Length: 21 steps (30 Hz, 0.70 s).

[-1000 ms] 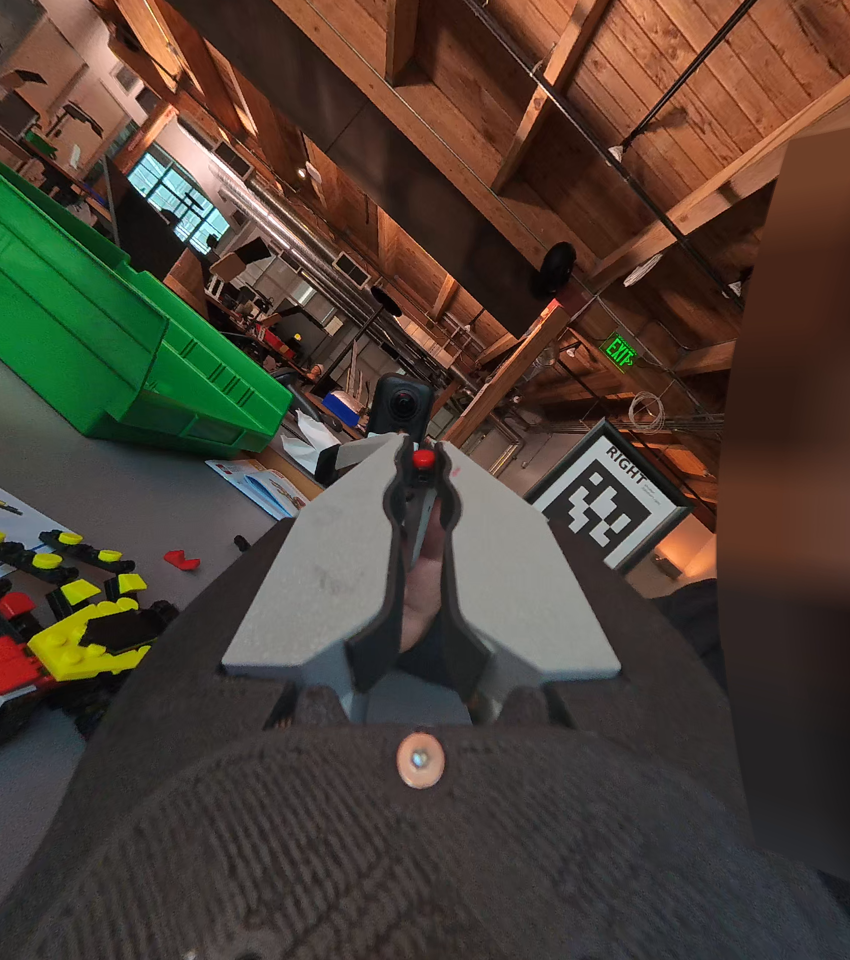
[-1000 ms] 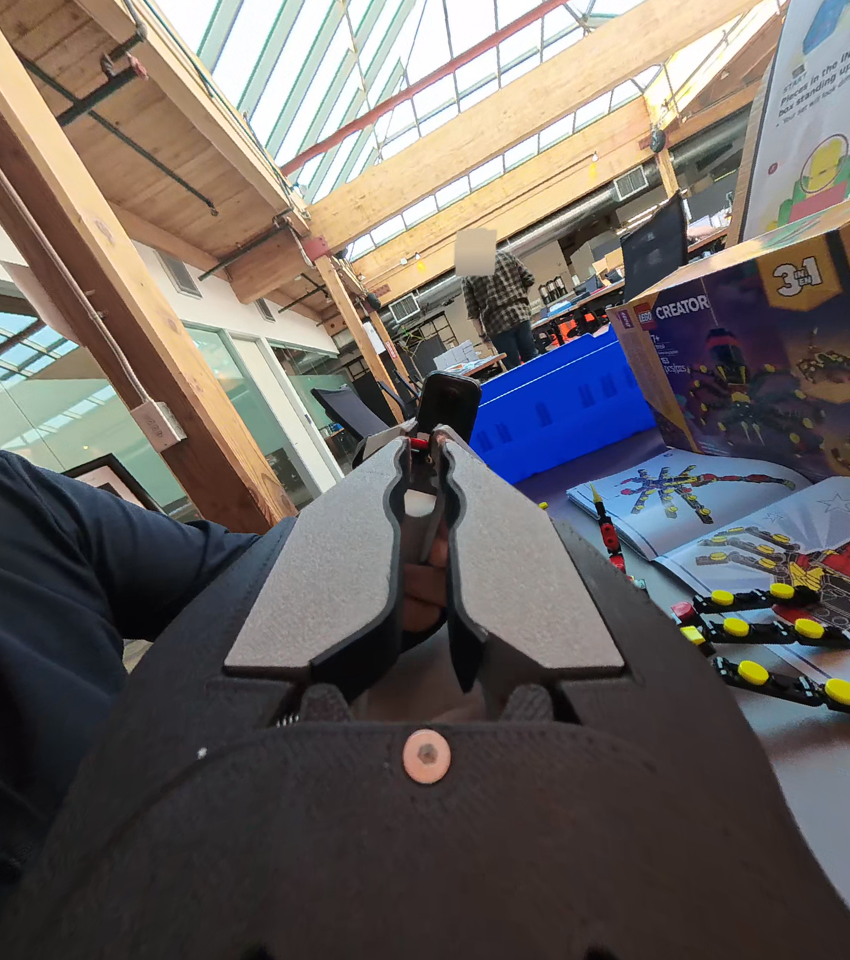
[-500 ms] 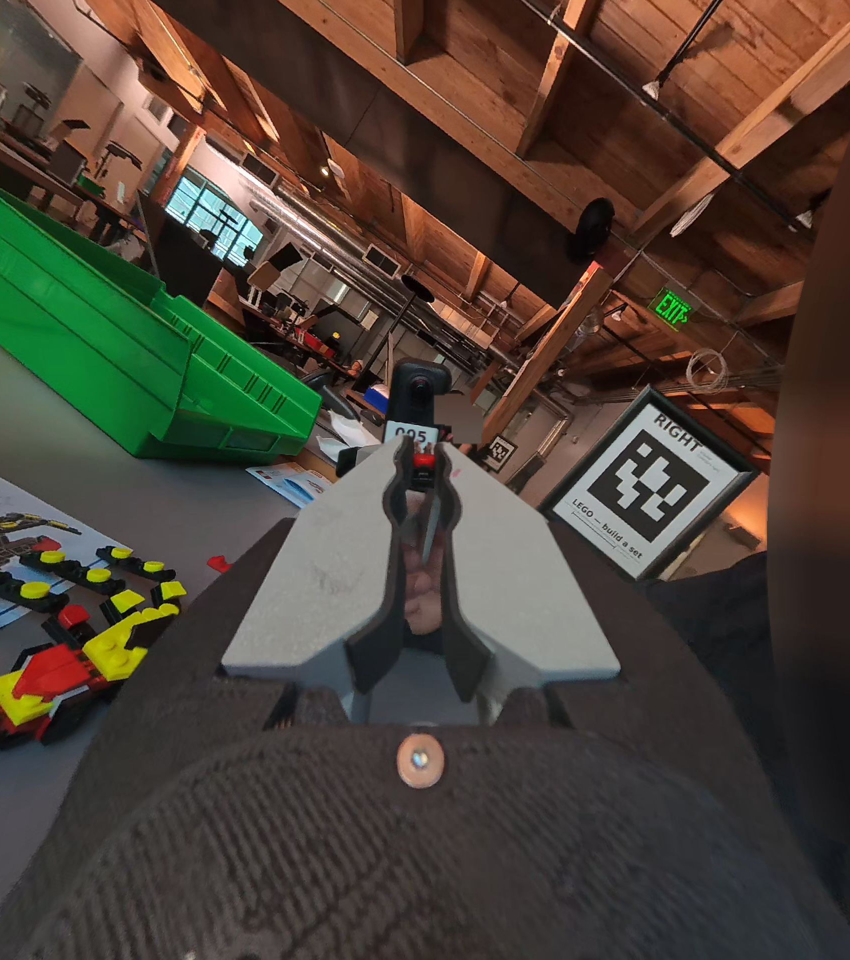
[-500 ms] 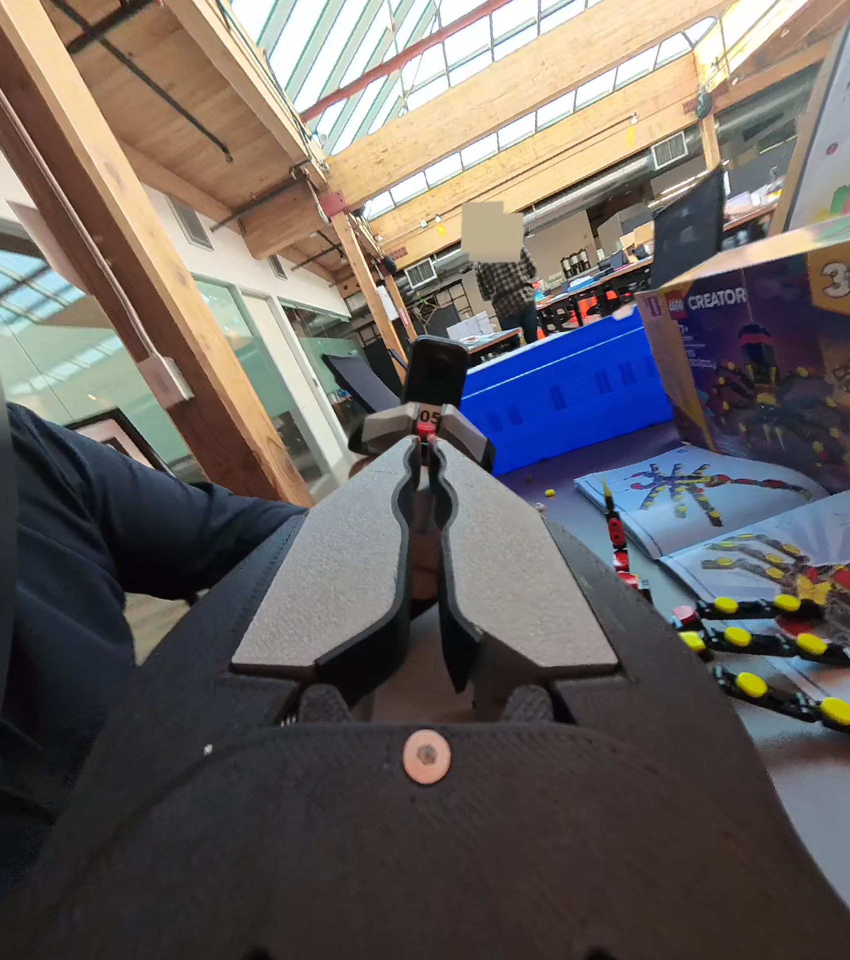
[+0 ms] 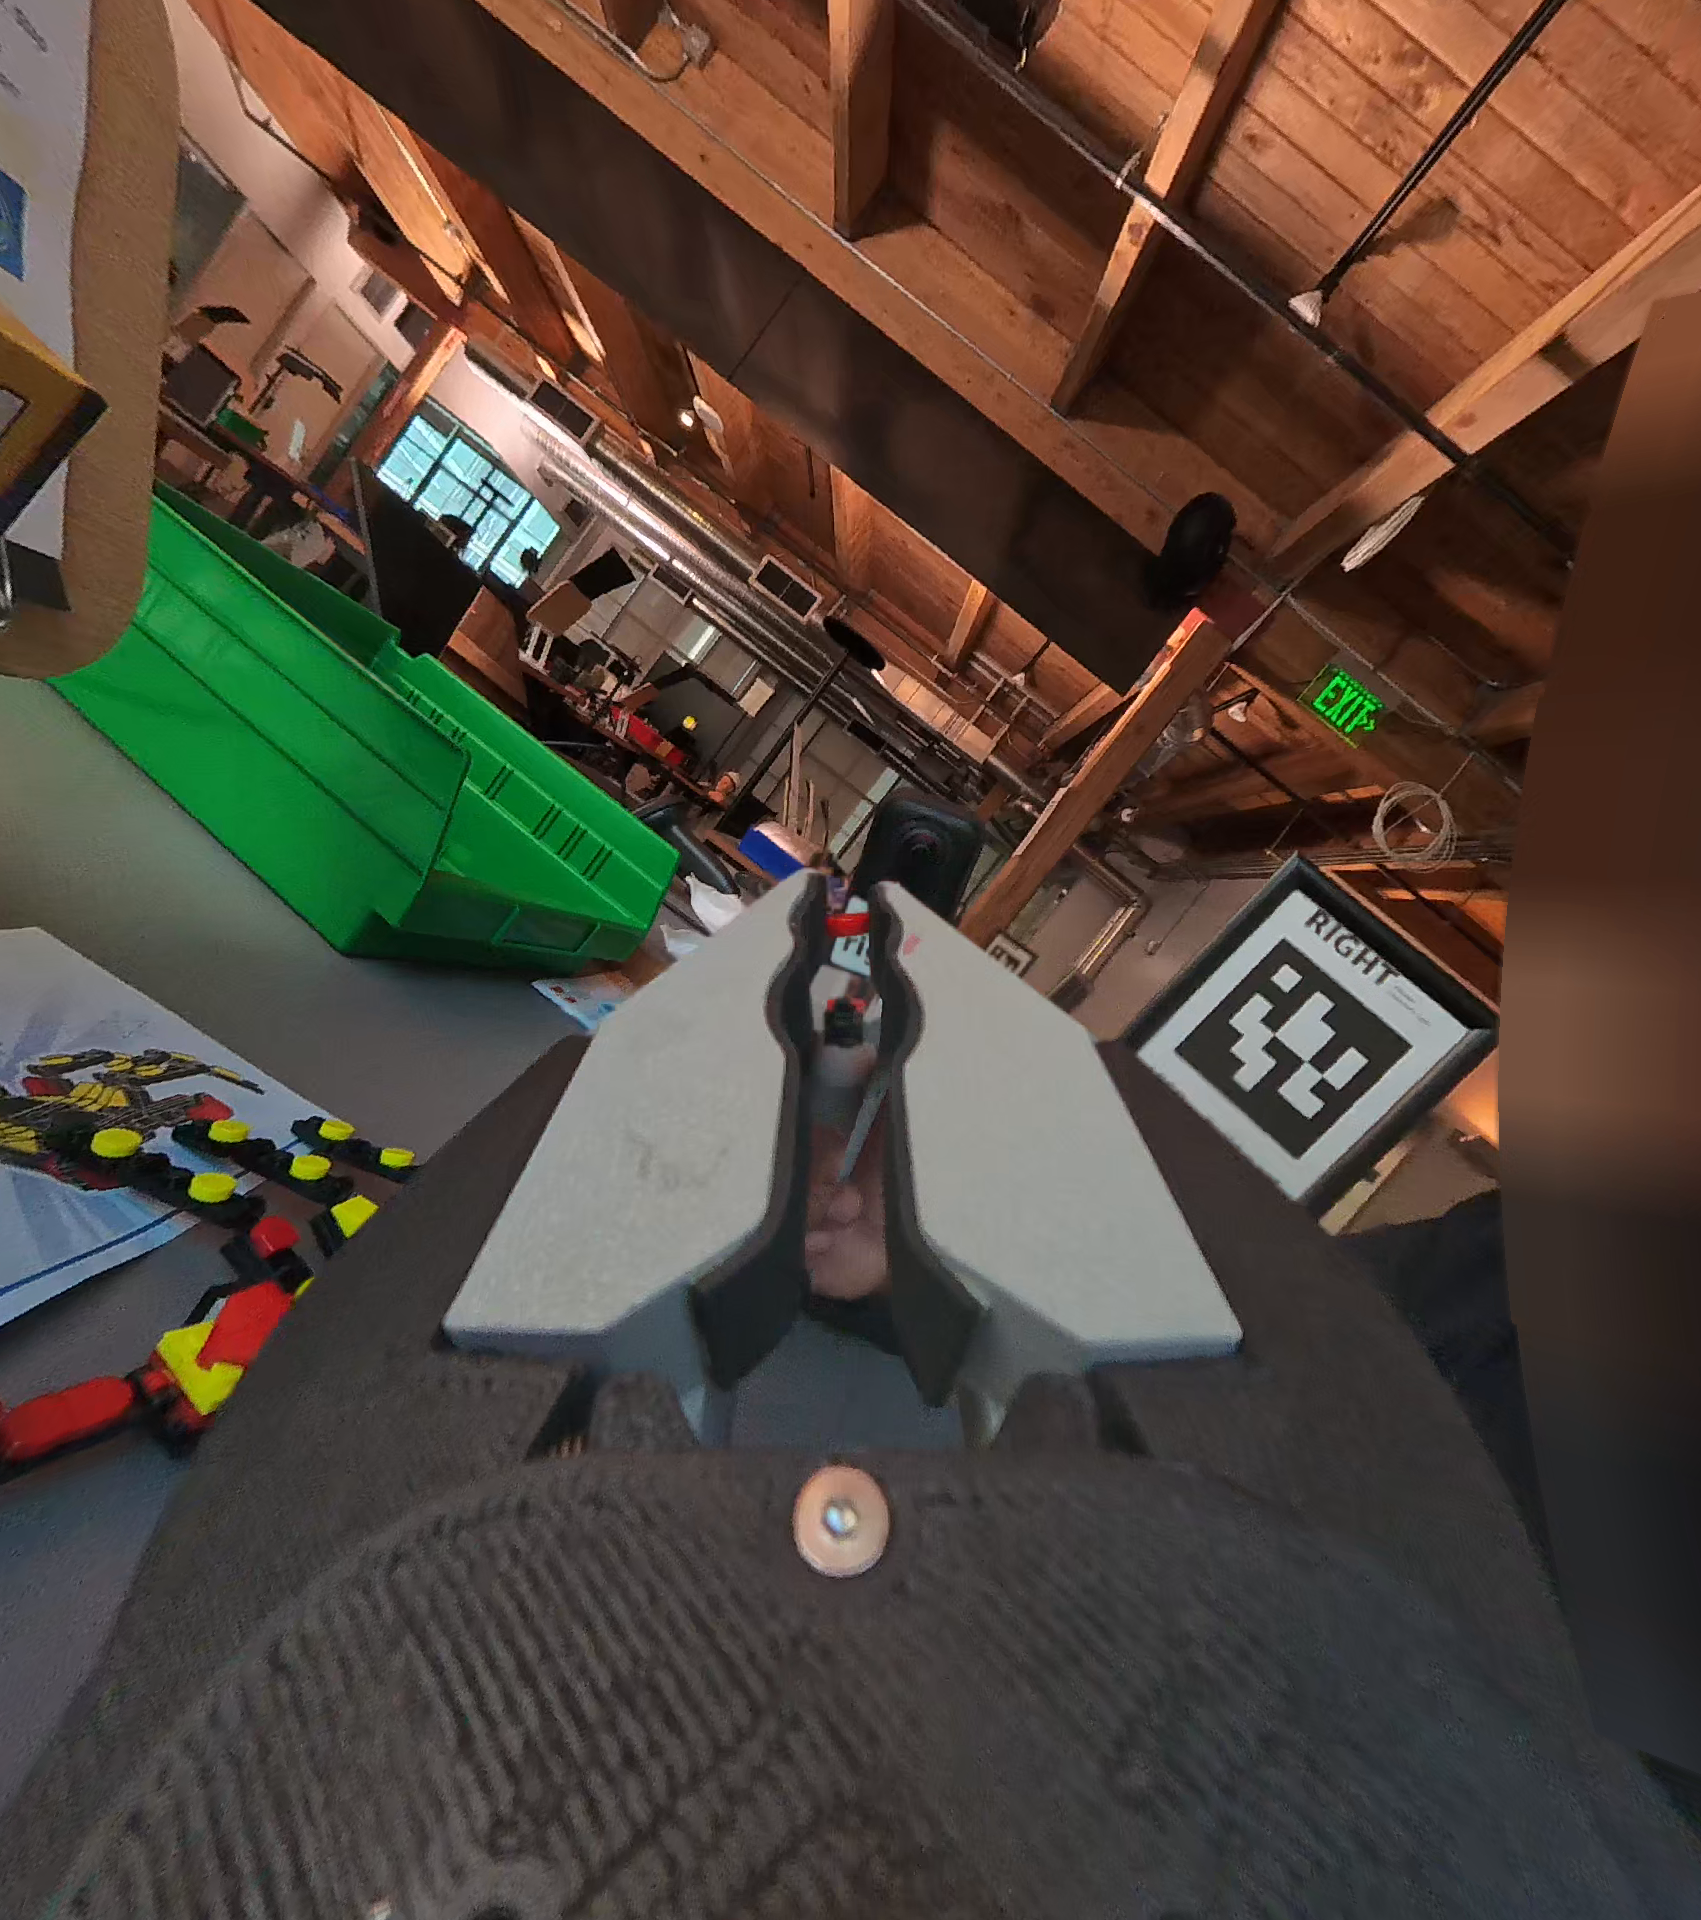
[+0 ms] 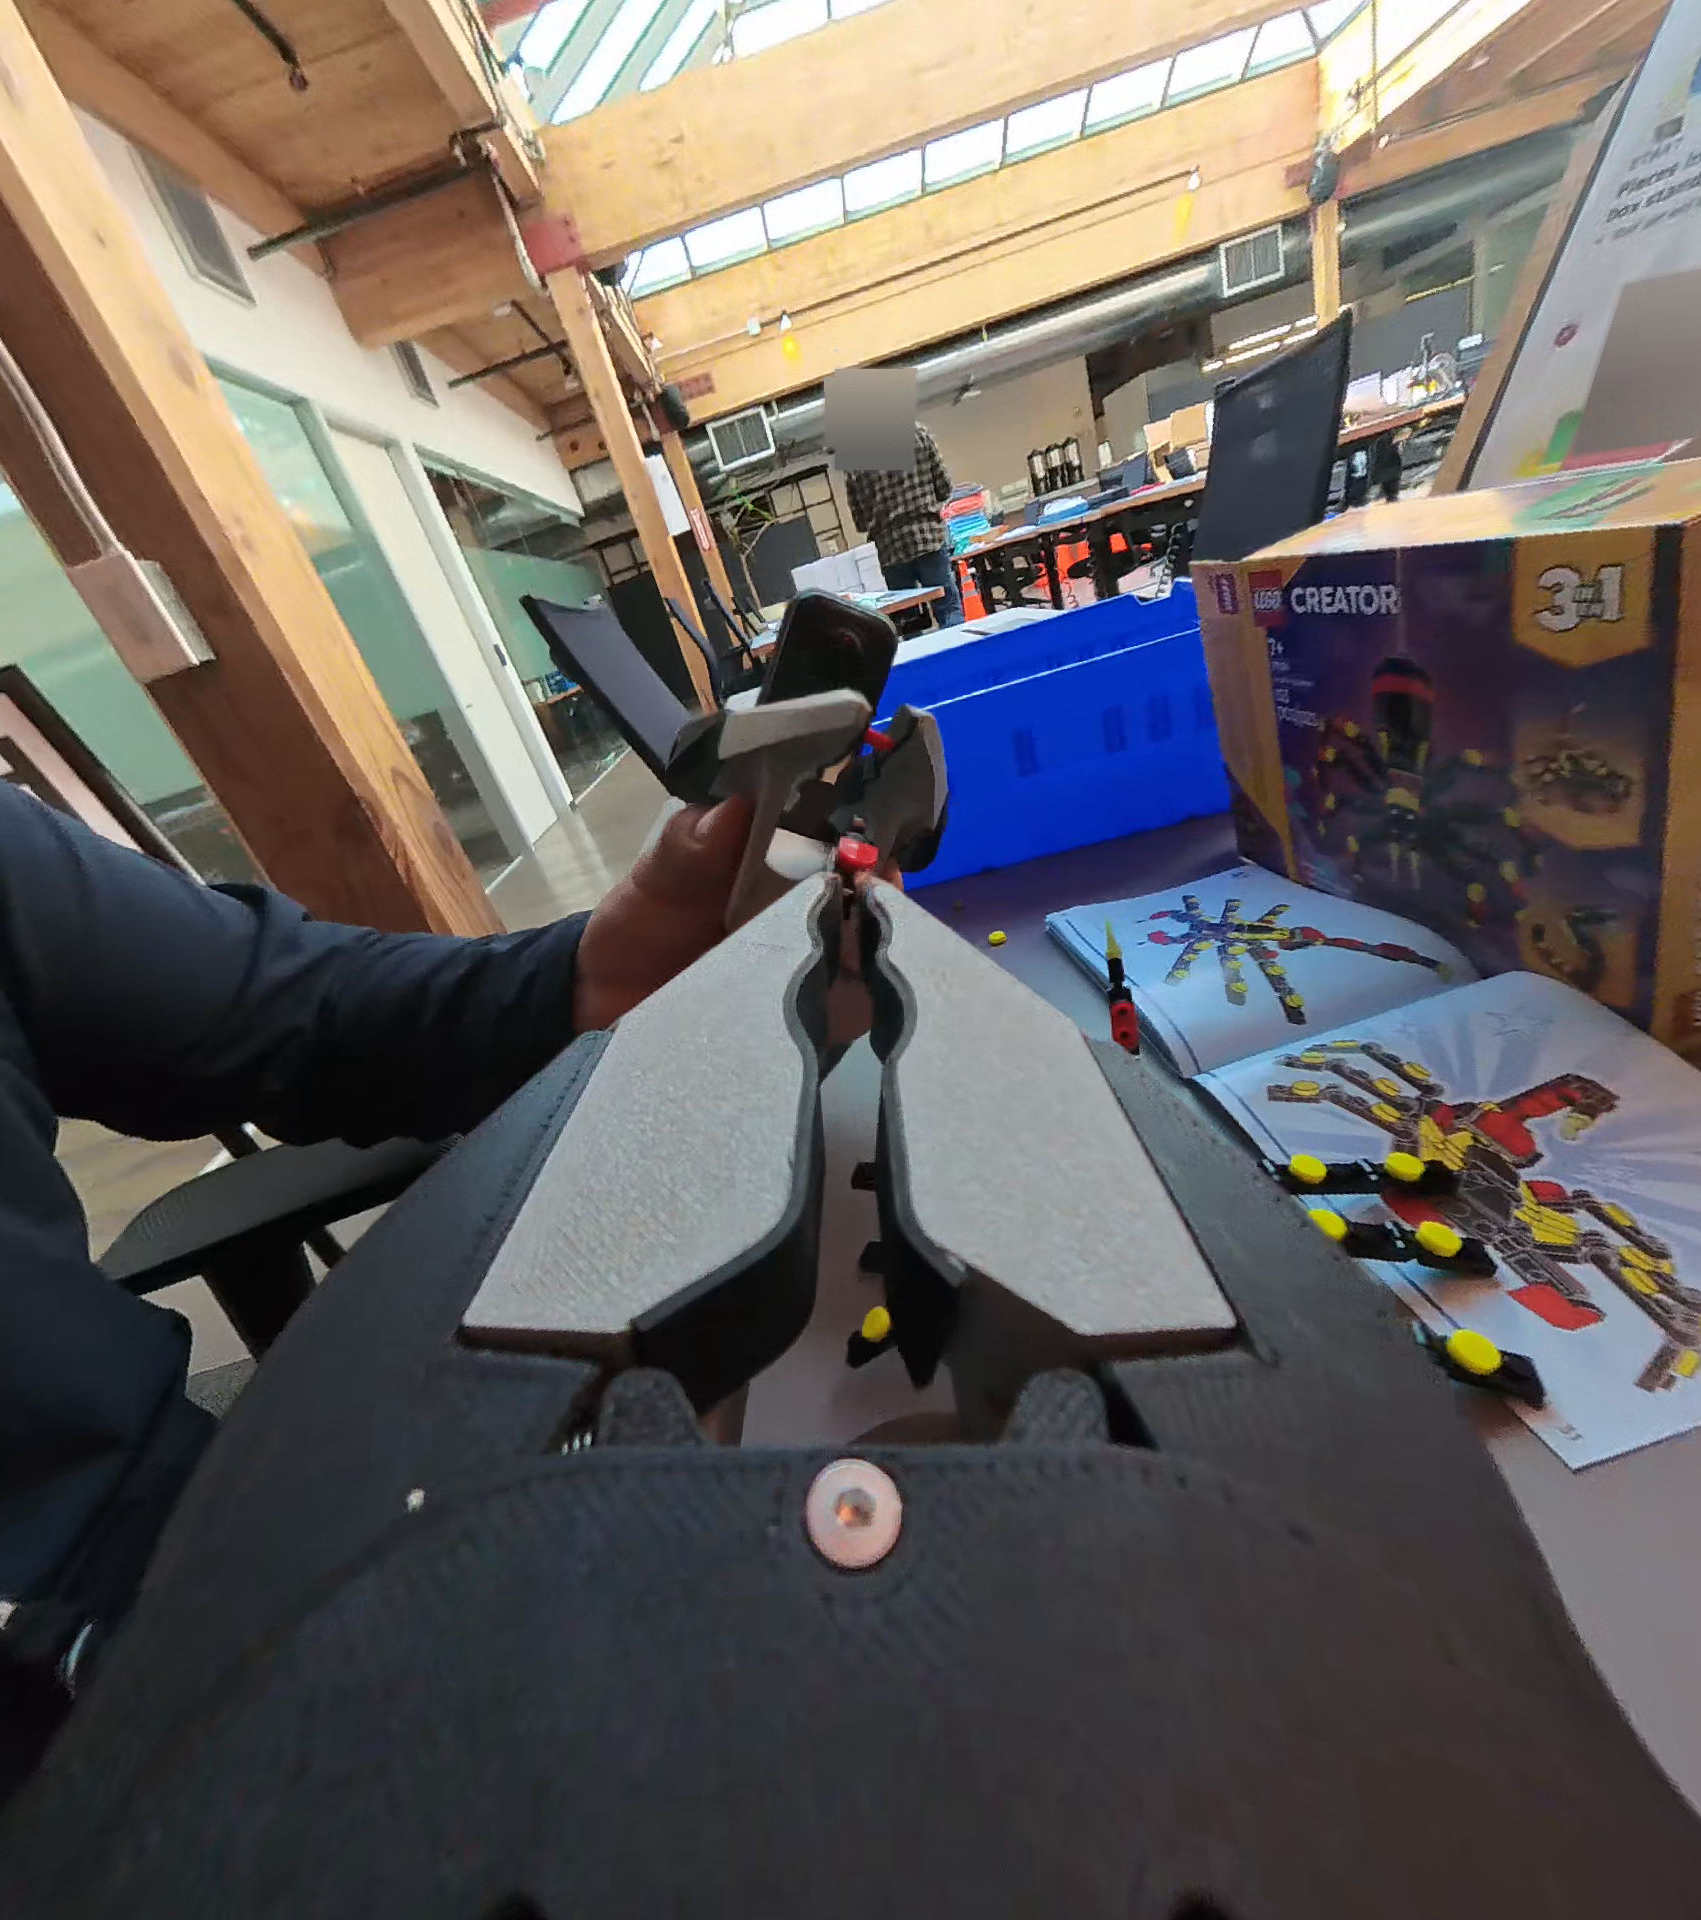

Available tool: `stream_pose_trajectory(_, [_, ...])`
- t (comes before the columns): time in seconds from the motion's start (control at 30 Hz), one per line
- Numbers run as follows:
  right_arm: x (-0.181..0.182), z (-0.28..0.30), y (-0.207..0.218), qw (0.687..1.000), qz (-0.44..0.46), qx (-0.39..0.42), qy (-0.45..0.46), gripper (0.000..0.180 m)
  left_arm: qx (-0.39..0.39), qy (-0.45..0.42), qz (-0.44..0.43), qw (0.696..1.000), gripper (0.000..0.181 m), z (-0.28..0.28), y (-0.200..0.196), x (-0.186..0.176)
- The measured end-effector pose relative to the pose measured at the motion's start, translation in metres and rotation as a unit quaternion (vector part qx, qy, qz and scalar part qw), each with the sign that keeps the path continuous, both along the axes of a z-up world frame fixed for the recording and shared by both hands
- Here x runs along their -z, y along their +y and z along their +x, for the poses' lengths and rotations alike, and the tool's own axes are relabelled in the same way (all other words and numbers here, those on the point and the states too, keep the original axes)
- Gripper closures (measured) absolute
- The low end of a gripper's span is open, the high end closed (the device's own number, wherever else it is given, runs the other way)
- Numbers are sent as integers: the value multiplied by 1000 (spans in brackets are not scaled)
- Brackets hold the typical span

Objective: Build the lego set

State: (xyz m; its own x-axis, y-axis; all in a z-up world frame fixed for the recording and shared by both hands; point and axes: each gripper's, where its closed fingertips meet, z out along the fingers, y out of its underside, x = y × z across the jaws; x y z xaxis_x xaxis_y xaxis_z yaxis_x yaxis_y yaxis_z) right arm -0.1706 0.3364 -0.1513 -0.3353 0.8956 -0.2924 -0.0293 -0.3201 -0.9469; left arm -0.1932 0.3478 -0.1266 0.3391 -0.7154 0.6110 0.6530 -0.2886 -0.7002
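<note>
My left gripper (image 5: 841, 912) is shut on a small red lego piece (image 5: 838, 923) at its tips, held in the air. It also shows in the right wrist view (image 6: 825, 753), held by a hand (image 6: 659, 914), just beyond and above my right gripper. My right gripper (image 6: 851, 883) is shut on a small red-topped black piece (image 6: 854, 856). The two grippers face each other a short way apart. A red, yellow and black lego model (image 5: 202, 1351) lies on the grey table, with black legs with yellow studs (image 5: 233, 1153) beside it.
An open instruction booklet (image 6: 1552, 1195) carries loose legs (image 6: 1365, 1174). The lego box (image 6: 1469, 748) stands behind it, with a blue bin (image 6: 1054, 727) farther back. A green bin (image 5: 358, 748) and a framed marker sign (image 5: 1303, 1049) stand nearby. A person (image 6: 898, 509) stands far behind. Spacing between my two grippers at the tips: around 4 cm.
The grippers were tip to tip around one small piece. Now they have drawn apart, each with a piece at its tips. Both views have tilted down toward the table.
</note>
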Motion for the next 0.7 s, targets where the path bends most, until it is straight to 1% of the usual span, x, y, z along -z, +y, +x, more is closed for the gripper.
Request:
stream_pose_trajectory(0.07, [0,1,3,1000,8,6,-2,180,-7,22,-3,1000,176,2,2,5])
stream_pose_trajectory(0.27, [-3,7,9,999,25,20,1,180,33,23,-19,999,176,16,1,11])
stream_pose_trajectory(0.43, [-7,16,26,995,76,59,-4,180,37,72,-25,996,176,25,3,23])
stream_pose_trajectory(0.5, [-9,22,34,992,100,76,-6,180,46,131,-26,990,176,36,2,35])
stream_pose_trajectory(0.53, [-11,25,36,991,108,77,-7,180,52,177,-28,982,176,43,1,45])
stream_pose_trajectory(0.6, [-14,30,35,991,117,61,-7,180,48,275,-18,960,176,57,0,61])
stream_pose_trajectory(0.7, [-19,35,35,988,142,66,-4,180,38,396,36,917,176,74,-6,74])
